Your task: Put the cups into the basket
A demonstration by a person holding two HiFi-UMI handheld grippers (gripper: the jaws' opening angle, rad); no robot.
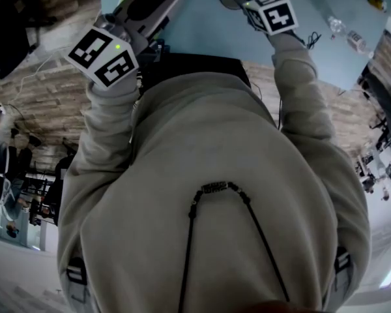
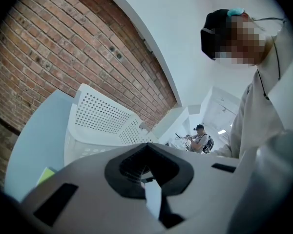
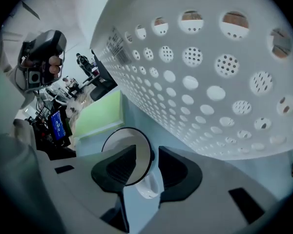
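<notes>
Left gripper view: blue table (image 2: 34, 145), brick wall (image 2: 63, 48)

I see white basket (image 3: 210, 72), round-hole pattern; pale blue table (image 1: 202, 18); lime green sheet (image 3: 100, 113); white cup (image 3: 125, 141), dark rim; red-brown brick wall (image 2: 53, 43); grey-beige sweatshirt (image 1: 215, 175).

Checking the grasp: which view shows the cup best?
Right gripper view: the cup is close up, its wall between the jaws. Head view catches only a bit; left gripper view shows none.
</notes>
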